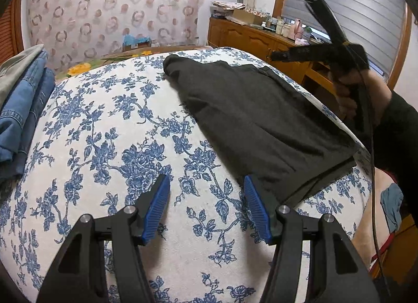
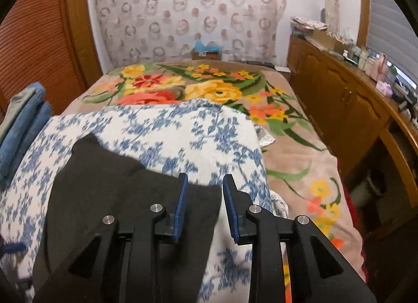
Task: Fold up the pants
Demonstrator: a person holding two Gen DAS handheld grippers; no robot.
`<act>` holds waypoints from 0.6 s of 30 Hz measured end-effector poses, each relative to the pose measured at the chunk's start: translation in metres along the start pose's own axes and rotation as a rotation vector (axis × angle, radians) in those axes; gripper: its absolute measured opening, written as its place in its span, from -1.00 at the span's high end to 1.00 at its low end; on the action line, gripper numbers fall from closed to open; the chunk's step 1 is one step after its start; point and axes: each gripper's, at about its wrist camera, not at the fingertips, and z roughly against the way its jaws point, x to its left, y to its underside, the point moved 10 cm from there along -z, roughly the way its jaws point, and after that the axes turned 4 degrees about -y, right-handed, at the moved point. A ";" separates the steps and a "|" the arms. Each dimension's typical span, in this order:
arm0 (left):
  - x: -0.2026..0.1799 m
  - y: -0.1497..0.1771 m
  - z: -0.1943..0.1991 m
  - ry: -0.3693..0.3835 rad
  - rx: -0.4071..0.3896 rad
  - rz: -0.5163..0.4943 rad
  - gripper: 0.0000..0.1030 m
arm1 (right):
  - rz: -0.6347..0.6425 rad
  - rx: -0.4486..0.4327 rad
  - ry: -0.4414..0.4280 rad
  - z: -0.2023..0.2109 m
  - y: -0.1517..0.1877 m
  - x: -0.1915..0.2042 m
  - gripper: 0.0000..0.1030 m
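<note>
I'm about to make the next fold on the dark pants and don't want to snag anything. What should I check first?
1. Left gripper open and empty: ok.
2. Right gripper free of cloth: ok, jaws apart with nothing pinched.
3. Dark pants lying flat on the blue-flowered sheet: ok.
4. Pants fully on the bed: not ok, near corner overhangs the edge.
5. Folded jeans clear of the pants: ok.
6. Layers aligned underneath: cannot tell.

2 wrist views, angled down, sharing bed (image 1: 109,125)
</note>
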 end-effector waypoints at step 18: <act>0.000 0.003 -0.002 -0.013 0.011 -0.005 -0.14 | 0.109 0.064 -0.071 0.027 0.100 0.049 0.05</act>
